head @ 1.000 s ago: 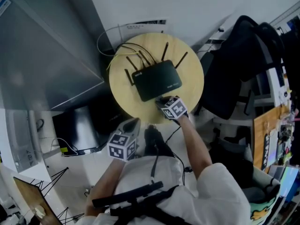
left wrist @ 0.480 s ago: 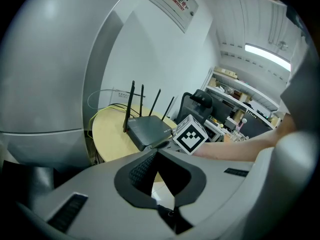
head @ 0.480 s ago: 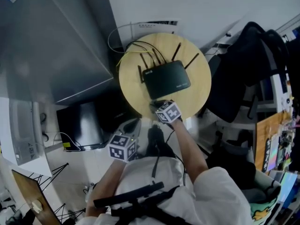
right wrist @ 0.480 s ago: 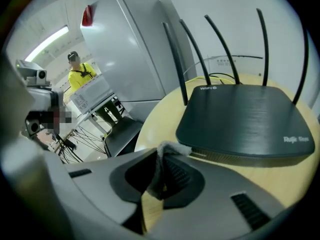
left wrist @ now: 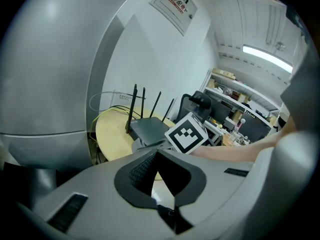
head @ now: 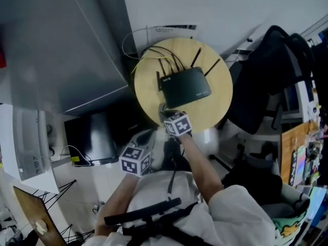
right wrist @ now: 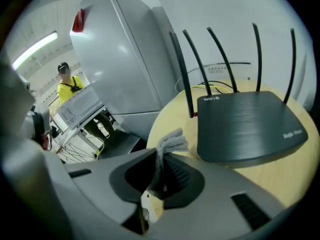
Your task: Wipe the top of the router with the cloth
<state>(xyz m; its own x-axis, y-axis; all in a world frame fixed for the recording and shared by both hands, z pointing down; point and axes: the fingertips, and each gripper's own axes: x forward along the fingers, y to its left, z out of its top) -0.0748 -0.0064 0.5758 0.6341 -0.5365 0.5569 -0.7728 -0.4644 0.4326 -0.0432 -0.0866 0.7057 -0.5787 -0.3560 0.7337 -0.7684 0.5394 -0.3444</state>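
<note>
A black router [head: 185, 87] with several upright antennas lies on a round wooden table [head: 148, 94]. In the right gripper view the router [right wrist: 250, 126] fills the right side, close ahead. My right gripper [head: 167, 112] hovers at the table's near edge, by the router's front left corner. It is shut on a grey cloth [right wrist: 169, 143], whose bunched end sticks up out of the right gripper [right wrist: 162, 159]. My left gripper [head: 145, 136] is held low, off the table and nearer the body. The left gripper [left wrist: 156, 156] is shut with nothing in it.
A large grey cabinet [head: 66, 45] stands just left of the table. Yellow and black cables [head: 154, 53] run behind the router. A black chair draped with a jacket [head: 266, 70] is at the right. A dark monitor [head: 92, 137] sits low at the left. A person in yellow [right wrist: 67, 86] stands far off.
My right gripper with the cloth has slid left along the router's front edge, from its right corner to its left corner. The left gripper has stayed put.
</note>
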